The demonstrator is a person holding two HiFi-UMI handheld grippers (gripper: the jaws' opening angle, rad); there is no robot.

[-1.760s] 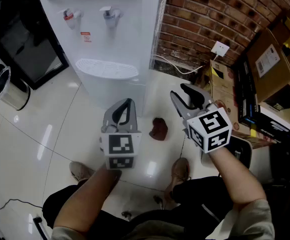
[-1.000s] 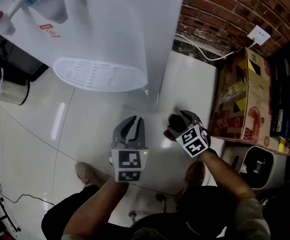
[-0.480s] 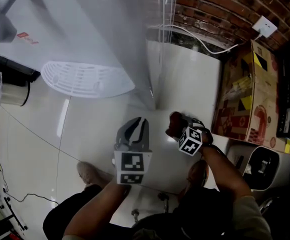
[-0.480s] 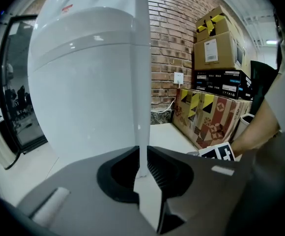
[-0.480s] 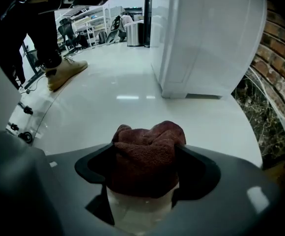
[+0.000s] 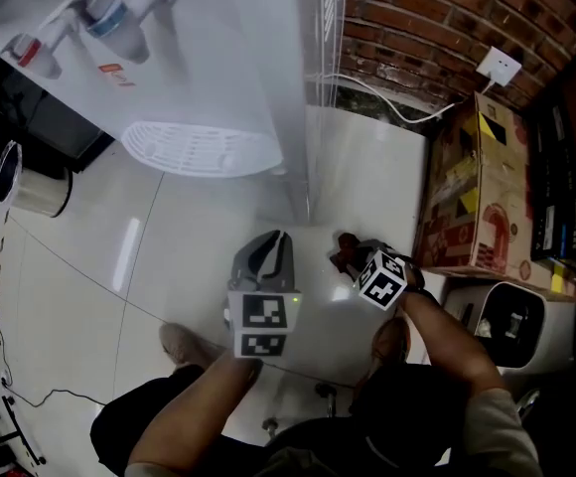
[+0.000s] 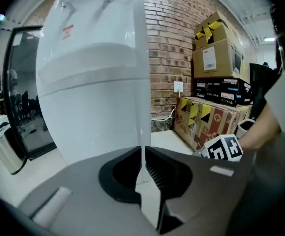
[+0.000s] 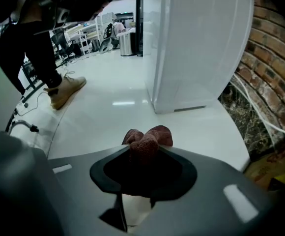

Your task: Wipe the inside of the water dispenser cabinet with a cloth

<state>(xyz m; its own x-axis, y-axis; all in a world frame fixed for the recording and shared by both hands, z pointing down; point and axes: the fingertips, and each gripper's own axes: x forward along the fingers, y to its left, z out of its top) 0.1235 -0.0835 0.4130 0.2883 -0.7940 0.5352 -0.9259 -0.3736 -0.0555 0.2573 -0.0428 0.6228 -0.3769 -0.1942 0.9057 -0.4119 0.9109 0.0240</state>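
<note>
The white water dispenser (image 6: 199, 58) stands on the pale floor, its cabinet front facing me; it also fills the left gripper view (image 7: 93, 82). A dark red cloth (image 6: 344, 247) lies on the floor by its right corner. My right gripper (image 6: 354, 255) points steeply down at it, its jaws closing. In the right gripper view the cloth (image 8: 147, 139) is bunched between the jaws of the right gripper (image 8: 142, 154). My left gripper (image 6: 271, 249) hovers to the left, jaws closing to a thin slit, and the left gripper (image 7: 143, 167) holds nothing.
A brick wall (image 6: 417, 18) with a socket (image 6: 499, 65) and a cable runs behind the dispenser. Printed cardboard boxes (image 6: 467, 197) stand to the right, a white tub (image 6: 502, 321) below them. A steel bin (image 6: 30, 192) is at the left. My shoe (image 6: 184, 344) is near.
My right gripper has sunk onto the cloth and its wide-open jaws have closed round it. The left gripper has risen slightly and its slit has narrowed.
</note>
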